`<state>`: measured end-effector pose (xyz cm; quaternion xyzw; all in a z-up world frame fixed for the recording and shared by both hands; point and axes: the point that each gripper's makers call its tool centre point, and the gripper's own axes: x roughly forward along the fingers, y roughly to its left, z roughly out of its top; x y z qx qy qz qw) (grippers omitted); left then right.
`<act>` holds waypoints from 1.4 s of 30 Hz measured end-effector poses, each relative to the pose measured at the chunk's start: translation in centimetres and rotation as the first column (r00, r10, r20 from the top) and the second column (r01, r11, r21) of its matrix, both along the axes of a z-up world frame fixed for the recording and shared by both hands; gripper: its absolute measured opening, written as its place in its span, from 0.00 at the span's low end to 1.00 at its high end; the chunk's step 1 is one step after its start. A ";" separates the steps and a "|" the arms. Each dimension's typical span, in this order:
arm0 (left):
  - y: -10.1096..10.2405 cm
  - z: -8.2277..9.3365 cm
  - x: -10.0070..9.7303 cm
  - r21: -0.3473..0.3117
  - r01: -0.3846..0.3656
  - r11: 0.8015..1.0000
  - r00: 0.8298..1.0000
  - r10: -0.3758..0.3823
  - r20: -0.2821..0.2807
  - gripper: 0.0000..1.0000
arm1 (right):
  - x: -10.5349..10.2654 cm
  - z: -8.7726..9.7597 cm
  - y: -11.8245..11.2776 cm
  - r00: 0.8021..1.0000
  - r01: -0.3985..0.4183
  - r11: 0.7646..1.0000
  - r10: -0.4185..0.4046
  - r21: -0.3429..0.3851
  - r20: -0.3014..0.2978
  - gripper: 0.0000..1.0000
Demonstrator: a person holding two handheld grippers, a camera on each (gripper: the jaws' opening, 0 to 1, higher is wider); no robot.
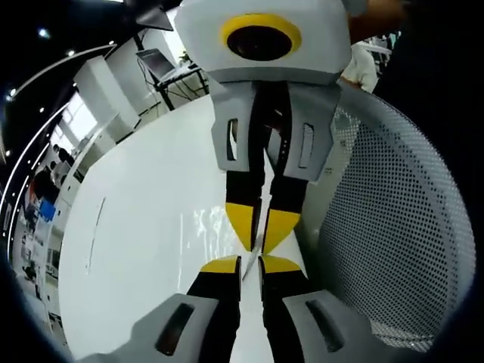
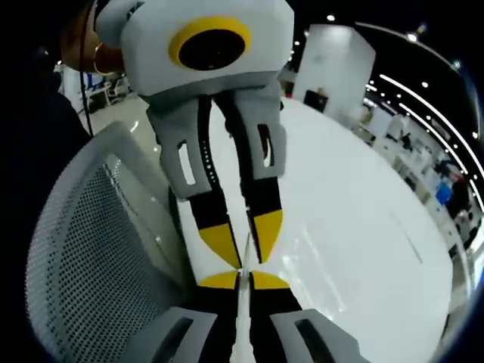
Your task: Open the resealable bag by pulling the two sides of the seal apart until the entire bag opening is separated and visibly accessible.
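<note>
A bright open hall with white pillars and ceiling lights surrounds a glossy white table point(image 1: 144, 249), with a grey mesh chair back point(image 1: 393, 227) at its edge. Small figures of people stand far off by the windows.

In the left gripper view, the left gripper point(image 1: 249, 261) rises from the bottom, its yellow-tipped jaws drawn together on a thin clear edge. The right gripper point(image 1: 261, 227) comes down from the top, tip to tip with it, and its jaws are also pinched together. The resealable bag point(image 1: 257, 227) is the thin transparent film caught between the two pairs of tips, seen edge-on just above the table.

In the right gripper view the same meeting shows from the other side: the bag's pale edge point(image 2: 242, 318) runs up between the near jaws to the point where both grippers meet.

The bag is hard to see, so whether its seal has begun to part cannot be told. The step in hand seems to be the grip before the pull. Next, the grippers need to draw steadily apart, each holding its own side of the seal.
</note>
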<state>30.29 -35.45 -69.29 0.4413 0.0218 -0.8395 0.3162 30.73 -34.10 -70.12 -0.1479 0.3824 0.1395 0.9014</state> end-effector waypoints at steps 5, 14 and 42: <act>0.1 -0.1 0.0 0.005 0.007 1.000 1.000 -0.007 0.005 0.03 | 0.0 -0.1 0.1 1.000 -0.008 1.000 0.008 -0.004 -0.005 0.00; 0.7 -0.4 -0.5 0.027 0.048 0.998 0.999 -0.048 -0.003 0.00 | -0.1 -0.3 0.2 0.999 -0.044 0.999 0.043 -0.027 -0.023 0.00; 1.3 0.2 -0.5 0.009 0.023 1.000 0.998 -0.022 -0.052 0.00 | -1.7 -1.8 -0.3 0.997 -0.041 0.998 0.038 -0.038 -0.072 0.00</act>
